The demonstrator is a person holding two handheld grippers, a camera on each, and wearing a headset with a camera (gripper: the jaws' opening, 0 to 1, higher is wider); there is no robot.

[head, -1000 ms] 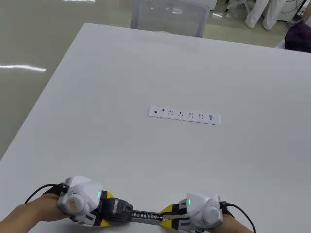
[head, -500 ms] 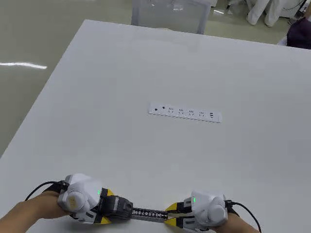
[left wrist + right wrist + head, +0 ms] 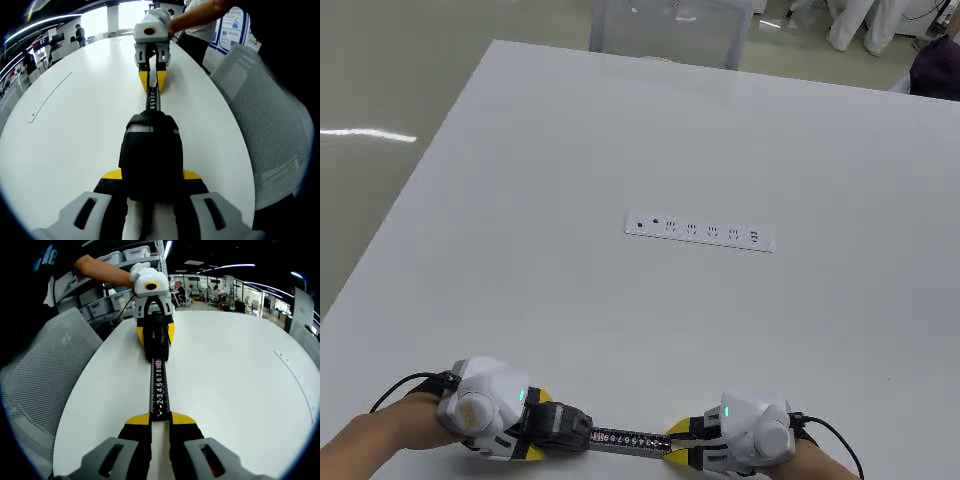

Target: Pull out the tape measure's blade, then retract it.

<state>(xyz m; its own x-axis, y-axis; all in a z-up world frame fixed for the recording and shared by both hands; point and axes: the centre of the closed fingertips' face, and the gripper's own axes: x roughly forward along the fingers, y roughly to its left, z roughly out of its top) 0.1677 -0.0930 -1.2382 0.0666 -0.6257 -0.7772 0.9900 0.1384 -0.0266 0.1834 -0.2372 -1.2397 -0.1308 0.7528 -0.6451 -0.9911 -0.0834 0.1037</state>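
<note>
White table (image 3: 620,130) covers most of the head view, with a white power strip (image 3: 700,232) lying at its centre and a grey mesh chair (image 3: 665,35) at the top edge. At the lower left, the left gripper (image 3: 538,428) has its yellow-tipped jaws clamped on the black case of the tape measure (image 3: 563,428). At the lower right, the right gripper (image 3: 675,443) pinches the free end of the blade (image 3: 630,439), which runs straight between the two and close over the table; its digits are too small to read here. In the left gripper view, the tape measure case (image 3: 151,155) sits between the own jaws at the bottom centre. The blade (image 3: 152,100) goes up from it, with the digits 2 3 4 5 6 readable, to the right gripper (image 3: 152,80), closed on its end in the upper centre. In the right gripper view, the own jaws at the bottom are pressed together on the blade tip. The blade (image 3: 159,385) shows the digits 2 to 9 and reaches the case held by the left gripper (image 3: 156,335) at the upper centre.
</note>
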